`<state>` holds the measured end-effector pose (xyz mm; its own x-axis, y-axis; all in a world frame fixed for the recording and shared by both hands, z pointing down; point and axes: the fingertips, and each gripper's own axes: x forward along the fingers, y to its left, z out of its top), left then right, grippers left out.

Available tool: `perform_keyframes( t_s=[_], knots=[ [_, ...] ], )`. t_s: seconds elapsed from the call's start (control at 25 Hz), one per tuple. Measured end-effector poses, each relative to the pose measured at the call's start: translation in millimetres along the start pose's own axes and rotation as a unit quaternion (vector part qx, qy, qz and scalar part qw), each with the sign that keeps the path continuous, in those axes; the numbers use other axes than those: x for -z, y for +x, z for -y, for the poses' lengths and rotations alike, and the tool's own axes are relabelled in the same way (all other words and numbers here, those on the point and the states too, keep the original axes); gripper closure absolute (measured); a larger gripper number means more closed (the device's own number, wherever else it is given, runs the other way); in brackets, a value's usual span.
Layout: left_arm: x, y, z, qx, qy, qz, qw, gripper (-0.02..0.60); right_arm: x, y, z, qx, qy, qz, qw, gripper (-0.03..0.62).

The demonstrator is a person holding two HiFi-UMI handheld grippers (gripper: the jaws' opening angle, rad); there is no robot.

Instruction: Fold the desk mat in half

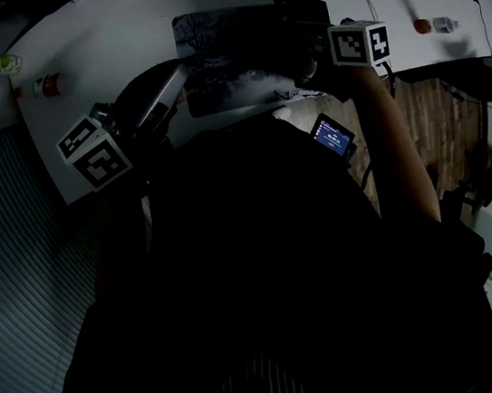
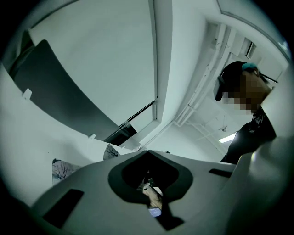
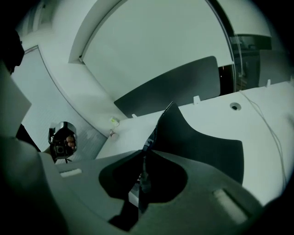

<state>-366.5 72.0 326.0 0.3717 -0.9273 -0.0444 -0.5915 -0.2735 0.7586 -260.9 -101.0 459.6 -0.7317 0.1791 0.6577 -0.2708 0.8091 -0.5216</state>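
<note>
The mat (image 1: 234, 55) lies on the white bench (image 1: 112, 37), just past the person's dark body. Its long side runs from left to right. The right gripper (image 3: 144, 172) has the mat's right end. Its fingers (image 3: 206, 179) are squeezed nearly shut on the thin edge. That end stands up off the bench, so the dark back of the mat faces the right gripper view and one corner pokes up high. The rest of the mat is flat, with its tree picture facing up. The left gripper (image 2: 149, 183) is at the other end, by the mat's left edge, and it points level across the bench. Its fingers (image 2: 92, 183) look close together too. Something thin and pale shows in the slit between them, but I cannot tell if it is the mat. Two small bottles (image 1: 46, 85) stand near the bench's left end, well away from the mat. I think the fold is just getting going, because only the right end is up and most of the mat is flat. What matters for the next move is this: the flat left end lies to the left of the right fingers, straight along the mat's long side. So the right hand is the one that has to do the carrying. It needs to take its end up and over to the left until it lands on the left edge. The left gripper is nearer that edge and can keep it from sliding. If the right end drifts toward the person or away, the two edges will not line up.
</note>
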Motion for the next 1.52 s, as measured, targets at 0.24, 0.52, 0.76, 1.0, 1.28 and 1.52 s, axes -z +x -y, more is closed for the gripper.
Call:
perform_keyframes(
  t_s=[0.24, 0.52, 0.76, 1.0, 1.28, 1.52],
  knots=[
    [1, -30, -12, -0.026, -0.006, 0.015, 0.9995, 0.574, 17, 58, -34, -0.049, -0.013, -0.065, 0.997, 0.563],
    [0, -70, -19, -0.059, -0.008, 0.050, 0.9970, 0.574, 43, 122, -58, -0.072, -0.047, -0.143, 0.986, 0.563],
    [-10, -85, -18, -0.078, -0.002, 0.064, 0.9949, 0.574, 60, 160, -68, -0.120, -0.007, -0.176, 0.977, 0.563],
    [-11, -92, -24, -0.091, -0.002, 0.069, 0.9935, 0.574, 81, 201, -79, -0.123, -0.007, -0.214, 0.969, 0.557],
    [-10, -80, -24, -0.094, 0.003, 0.043, 0.9947, 0.574, 62, 193, -105, -0.196, 0.035, -0.159, 0.967, 0.511],
    [-11, -56, -28, -0.075, 0.018, 0.006, 0.9970, 0.574, -21, 111, -124, -0.262, 0.042, -0.013, 0.964, 0.536]
  ],
)
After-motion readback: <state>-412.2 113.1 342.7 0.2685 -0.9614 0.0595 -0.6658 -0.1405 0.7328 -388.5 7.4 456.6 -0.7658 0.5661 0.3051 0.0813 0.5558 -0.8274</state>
